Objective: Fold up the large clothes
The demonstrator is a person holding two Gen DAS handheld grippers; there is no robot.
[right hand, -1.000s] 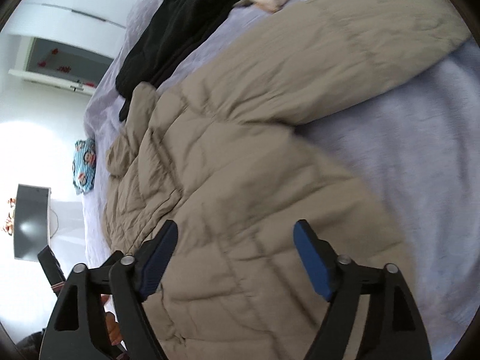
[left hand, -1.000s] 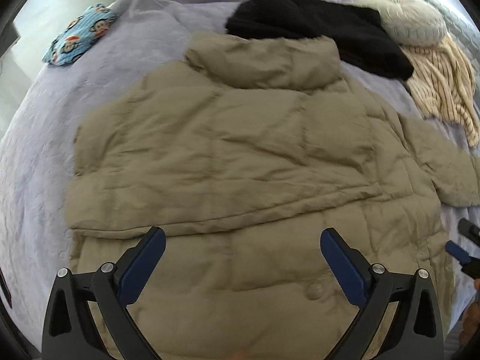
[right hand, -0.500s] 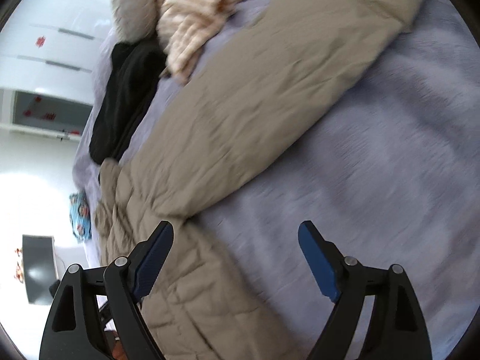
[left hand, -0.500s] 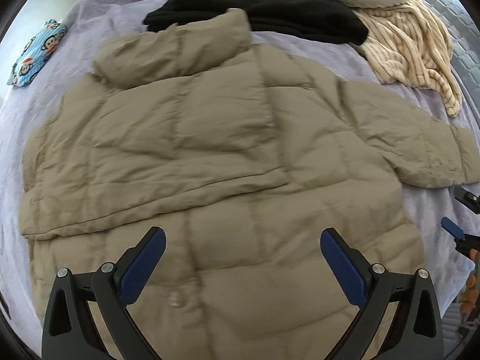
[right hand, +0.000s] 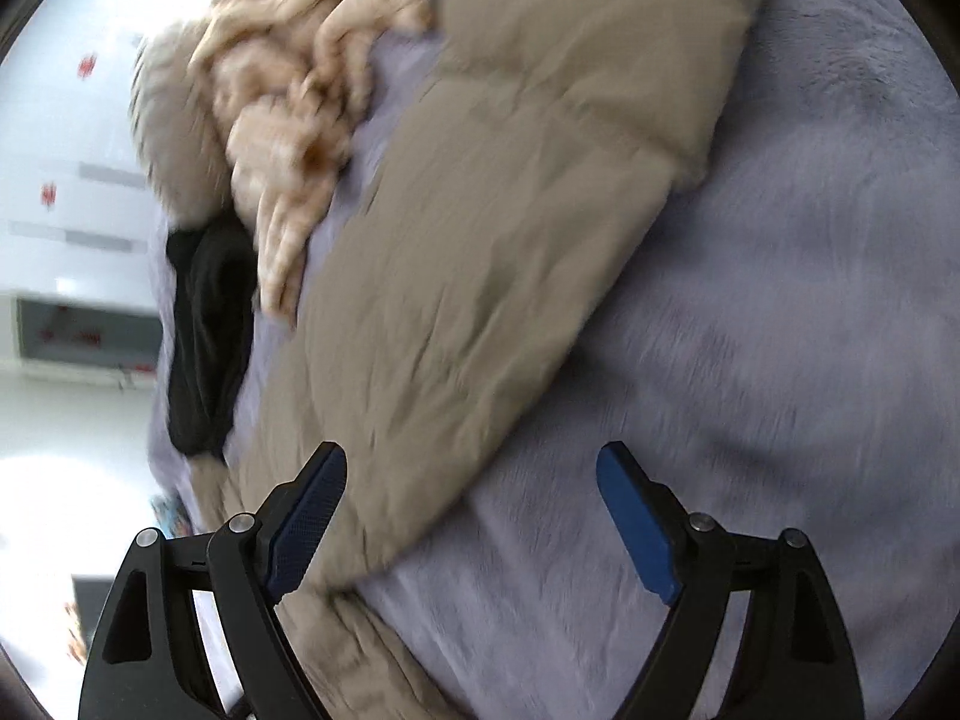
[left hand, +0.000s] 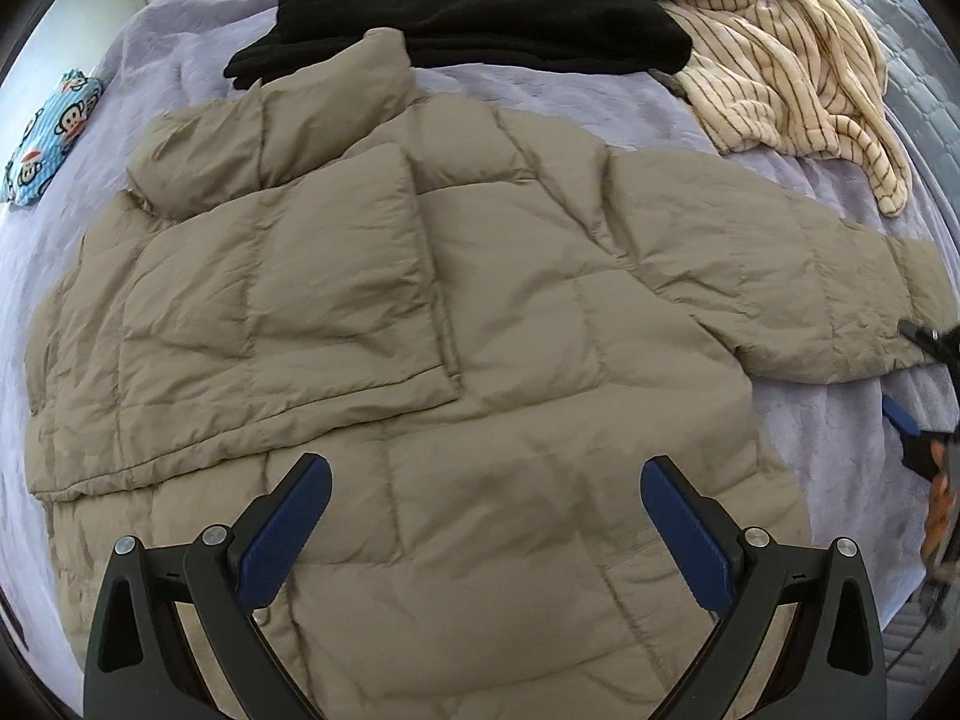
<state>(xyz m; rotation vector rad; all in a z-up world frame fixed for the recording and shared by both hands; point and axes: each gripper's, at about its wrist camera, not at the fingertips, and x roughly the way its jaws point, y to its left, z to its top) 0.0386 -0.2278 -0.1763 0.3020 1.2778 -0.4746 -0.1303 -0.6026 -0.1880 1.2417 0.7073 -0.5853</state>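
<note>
While the lavender bed fills both views, we find its barest stretch from three to five o'clock of the khaki puffer jacket, with a narrower strip at nine o'clock; the bed's edge curves away at the far right. The jacket lies flat across the bed's middle, collar toward twelve o'clock, one sleeve already folded across the chest, the other sleeve stretched out toward three o'clock with its cuff near the bed's side. At twelve o'clock a black garment touches the collar, and a striped cream garment lies at one o'clock, apart from the sleeve. A blue cartoon-print cloth sits at ten o'clock near the edge.

Our left tongs hover wide apart above the hem, holding nothing. Our right tongs also stand wide and empty, one blue pad over the sleeve's edge, the other over bare bedding.

Compared with a second ago, the left view has slid toward the outstretched sleeve, and the right tongs have swung off the jacket's body to the sleeve.
</note>
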